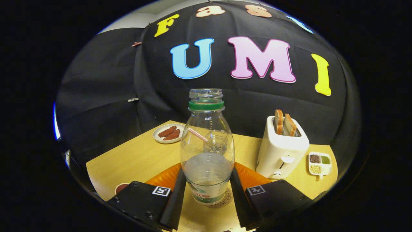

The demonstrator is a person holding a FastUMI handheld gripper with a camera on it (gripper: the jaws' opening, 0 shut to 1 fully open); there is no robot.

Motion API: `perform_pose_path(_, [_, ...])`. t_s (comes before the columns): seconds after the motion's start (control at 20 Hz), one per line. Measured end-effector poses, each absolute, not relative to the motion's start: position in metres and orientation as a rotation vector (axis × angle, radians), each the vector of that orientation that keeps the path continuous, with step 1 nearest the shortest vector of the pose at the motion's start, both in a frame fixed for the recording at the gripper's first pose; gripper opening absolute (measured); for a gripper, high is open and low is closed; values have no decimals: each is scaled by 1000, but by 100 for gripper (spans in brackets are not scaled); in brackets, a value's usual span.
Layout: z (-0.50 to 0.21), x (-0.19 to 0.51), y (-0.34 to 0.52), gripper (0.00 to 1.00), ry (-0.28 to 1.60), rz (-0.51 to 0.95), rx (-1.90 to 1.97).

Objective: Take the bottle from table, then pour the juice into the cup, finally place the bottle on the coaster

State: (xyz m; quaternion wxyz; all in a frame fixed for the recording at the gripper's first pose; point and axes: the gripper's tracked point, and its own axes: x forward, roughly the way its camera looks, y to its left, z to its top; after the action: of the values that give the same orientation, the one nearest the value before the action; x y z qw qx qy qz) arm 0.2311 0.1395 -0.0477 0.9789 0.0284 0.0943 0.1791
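A clear, uncapped plastic bottle (207,141) with a green neck ring stands upright between my fingers, holding a little pale juice in its lower part. Its base rests on a round brown coaster (227,199) on the wooden table (135,158). My gripper (207,170) is shut on the bottle, one finger pressing each side of its lower body. Through the bottle I see a clear cup (215,145) with a pink-and-white striped straw (197,134), standing just beyond it.
An orange mat (252,176) lies behind the bottle on both sides. A white toaster (281,149) with two bread slices stands beyond the right finger, with a small tray of grains (319,163) past it. A plate of sausages (168,133) sits far left. A dark round object (120,187) lies near the left finger.
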Motion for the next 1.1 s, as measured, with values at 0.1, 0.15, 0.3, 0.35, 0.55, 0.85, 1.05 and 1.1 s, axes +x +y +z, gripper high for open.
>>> perform_pose_path(0.1, [-57, 239, 140, 70, 183, 355, 33])
perform_pose_path(0.15, [-62, 242, 141, 71, 177, 354, 13])
perform_pose_path(0.3, [-73, 251, 142, 71, 156, 347, -10])
perform_pose_path(0.35, [-78, 253, 147, 71, 162, 358, -2])
perform_pose_path(0.55, [-91, 259, 149, 73, 173, 359, -24])
perform_pose_path(0.85, [-100, 261, 139, 75, 176, 339, -7])
perform_pose_path(1.05, [-102, 261, 136, 76, 183, 342, 13])
perform_pose_path(1.1, [-102, 261, 136, 77, 183, 343, 13])
